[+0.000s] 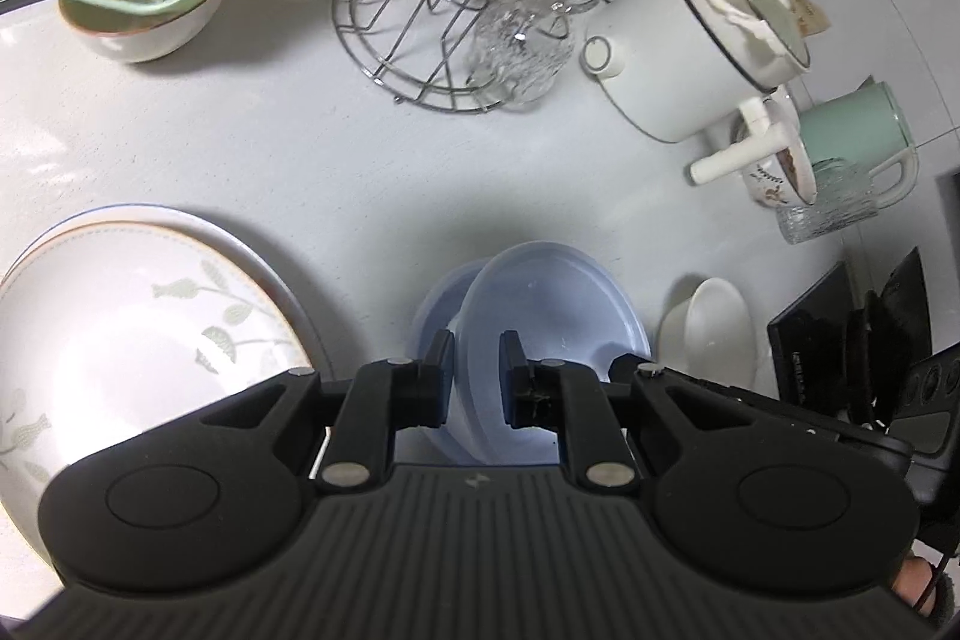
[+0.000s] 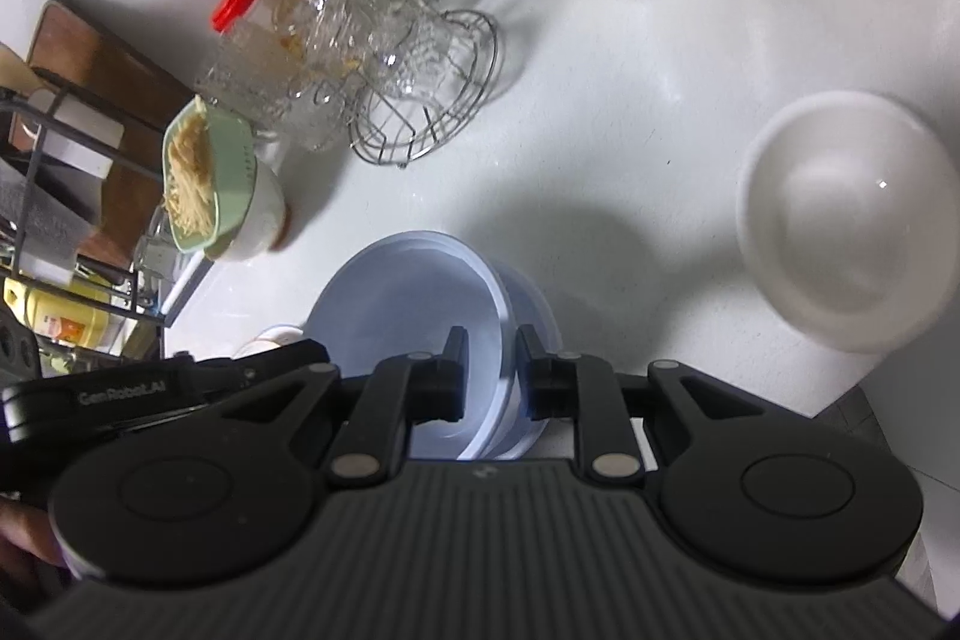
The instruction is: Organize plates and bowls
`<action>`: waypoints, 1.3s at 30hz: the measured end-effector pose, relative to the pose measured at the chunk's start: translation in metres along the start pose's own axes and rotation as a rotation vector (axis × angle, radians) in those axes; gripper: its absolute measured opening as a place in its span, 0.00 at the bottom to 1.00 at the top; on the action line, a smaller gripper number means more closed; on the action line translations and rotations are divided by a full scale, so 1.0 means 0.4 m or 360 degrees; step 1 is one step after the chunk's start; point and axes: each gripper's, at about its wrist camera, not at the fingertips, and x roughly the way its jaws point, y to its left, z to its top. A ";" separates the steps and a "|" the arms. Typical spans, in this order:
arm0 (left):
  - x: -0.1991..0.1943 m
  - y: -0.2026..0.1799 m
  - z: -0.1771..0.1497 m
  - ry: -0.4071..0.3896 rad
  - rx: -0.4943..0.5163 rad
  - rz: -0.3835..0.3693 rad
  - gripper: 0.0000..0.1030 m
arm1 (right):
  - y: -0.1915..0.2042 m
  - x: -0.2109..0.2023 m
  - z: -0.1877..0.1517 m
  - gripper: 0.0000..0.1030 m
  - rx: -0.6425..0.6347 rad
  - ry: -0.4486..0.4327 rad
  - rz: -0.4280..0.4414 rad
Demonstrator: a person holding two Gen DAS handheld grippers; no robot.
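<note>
Two pale blue bowls (image 1: 552,304), one nested in the other and tilted, hang just above the white counter (image 1: 300,148). My left gripper (image 1: 477,370) is shut on the rim of the upper blue bowl. In the right wrist view the same blue bowls (image 2: 408,304) show, with my right gripper (image 2: 492,370) shut on the rim from the opposite side. A stack of large leaf-patterned plates (image 1: 120,328) lies to the left. A white bowl (image 1: 714,328) stands to the right, and the white bowl (image 2: 852,220) sits upright in the right wrist view.
A wire glass rack (image 1: 420,40) with glasses stands behind. A bowl under a green strainer of noodles (image 1: 144,28) is at back left. A white pot (image 1: 678,58), green jug (image 1: 852,130) and patterned bowl (image 1: 774,172) crowd the back right.
</note>
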 end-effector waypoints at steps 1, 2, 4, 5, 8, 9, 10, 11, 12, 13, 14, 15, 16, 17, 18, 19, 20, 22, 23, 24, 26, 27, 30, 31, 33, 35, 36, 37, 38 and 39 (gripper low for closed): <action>0.002 0.003 -0.002 0.0002 -0.0006 0.0004 0.16 | 0.002 0.004 -0.003 0.20 -0.0019 -0.0002 -0.0009; 0.003 0.004 -0.003 0.0004 -0.0010 0.0016 0.16 | 0.006 0.008 -0.004 0.20 -0.0037 -0.0008 -0.0016; -0.002 0.003 -0.004 -0.0001 -0.0005 0.0054 0.18 | 0.010 0.009 -0.006 0.20 -0.0057 -0.0028 -0.0012; -0.008 0.001 -0.005 -0.0011 0.0005 0.0054 0.25 | 0.014 0.007 -0.005 0.20 -0.0067 -0.0037 -0.0008; -0.031 -0.007 -0.009 -0.0028 0.0039 0.0037 0.39 | 0.030 -0.005 -0.001 0.25 -0.0145 -0.0069 -0.0044; -0.040 -0.013 -0.011 -0.0034 0.0066 0.0050 0.39 | 0.035 -0.014 0.001 0.29 -0.0161 -0.0085 -0.0050; -0.048 -0.021 -0.011 -0.0044 0.0091 0.0062 0.39 | 0.037 -0.025 0.003 0.38 -0.0171 -0.0105 -0.0042; -0.057 -0.028 -0.013 -0.0054 0.0108 0.0064 0.39 | 0.040 -0.036 0.004 0.48 -0.0180 -0.0129 -0.0030; -0.067 -0.034 -0.013 -0.0065 0.0122 0.0062 0.39 | 0.041 -0.049 0.005 0.51 -0.0192 -0.0155 -0.0022; -0.076 -0.042 -0.013 -0.0077 0.0134 0.0059 0.39 | 0.043 -0.060 0.004 0.52 -0.0203 -0.0178 -0.0024; -0.086 -0.049 -0.012 -0.0091 0.0146 0.0056 0.39 | 0.046 -0.071 0.005 0.52 -0.0212 -0.0197 -0.0035; -0.096 -0.057 -0.013 -0.0107 0.0159 0.0056 0.39 | 0.050 -0.084 0.005 0.52 -0.0219 -0.0215 -0.0045; -0.106 -0.065 -0.013 -0.0122 0.0171 0.0053 0.39 | 0.052 -0.096 0.004 0.52 -0.0227 -0.0235 -0.0050; -0.115 -0.073 -0.013 -0.0134 0.0183 0.0048 0.39 | 0.055 -0.108 0.002 0.52 -0.0238 -0.0256 -0.0054; -0.124 -0.081 -0.014 -0.0147 0.0199 0.0043 0.39 | 0.059 -0.120 0.000 0.52 -0.0250 -0.0273 -0.0055; -0.133 -0.088 -0.015 -0.0160 0.0212 0.0042 0.39 | 0.063 -0.130 -0.002 0.52 -0.0263 -0.0287 -0.0050; -0.144 -0.097 -0.018 -0.0175 0.0225 0.0039 0.39 | 0.066 -0.140 -0.005 0.52 -0.0275 -0.0301 -0.0045; -0.162 -0.110 -0.022 -0.0203 0.0248 0.0027 0.39 | 0.074 -0.159 -0.010 0.52 -0.0294 -0.0334 -0.0048; -0.171 -0.117 -0.024 -0.0220 0.0262 0.0026 0.39 | 0.078 -0.168 -0.013 0.52 -0.0302 -0.0351 -0.0053; -0.180 -0.123 -0.026 -0.0239 0.0278 0.0025 0.39 | 0.082 -0.178 -0.015 0.52 -0.0309 -0.0369 -0.0060; -0.198 -0.133 -0.031 -0.0277 0.0306 0.0019 0.39 | 0.093 -0.196 -0.021 0.52 -0.0330 -0.0409 -0.0074; -0.206 -0.135 -0.031 -0.0290 0.0313 0.0015 0.39 | 0.099 -0.207 -0.025 0.52 -0.0343 -0.0432 -0.0081; -0.227 -0.142 -0.034 -0.0319 0.0355 0.0013 0.39 | 0.116 -0.236 -0.033 0.52 -0.0343 -0.0498 -0.0104; -0.233 -0.145 -0.036 -0.0325 0.0381 0.0014 0.39 | 0.123 -0.244 -0.036 0.52 -0.0342 -0.0523 -0.0116; -0.243 -0.146 -0.038 -0.0328 0.0421 0.0011 0.39 | 0.134 -0.258 -0.041 0.52 -0.0340 -0.0570 -0.0149; -0.251 -0.144 -0.041 -0.0330 0.0442 0.0029 0.39 | 0.146 -0.270 -0.044 0.52 -0.0337 -0.0607 -0.0173; -0.255 -0.144 -0.043 -0.0336 0.0446 0.0039 0.39 | 0.150 -0.276 -0.046 0.52 -0.0335 -0.0625 -0.0178; -0.257 -0.144 -0.046 -0.0340 0.0447 0.0044 0.39 | 0.152 -0.284 -0.048 0.52 -0.0333 -0.0642 -0.0184; -0.260 -0.145 -0.049 -0.0344 0.0445 0.0043 0.39 | 0.154 -0.291 -0.051 0.52 -0.0335 -0.0658 -0.0189; -0.263 -0.145 -0.052 -0.0347 0.0442 0.0039 0.39 | 0.156 -0.300 -0.055 0.52 -0.0347 -0.0674 -0.0189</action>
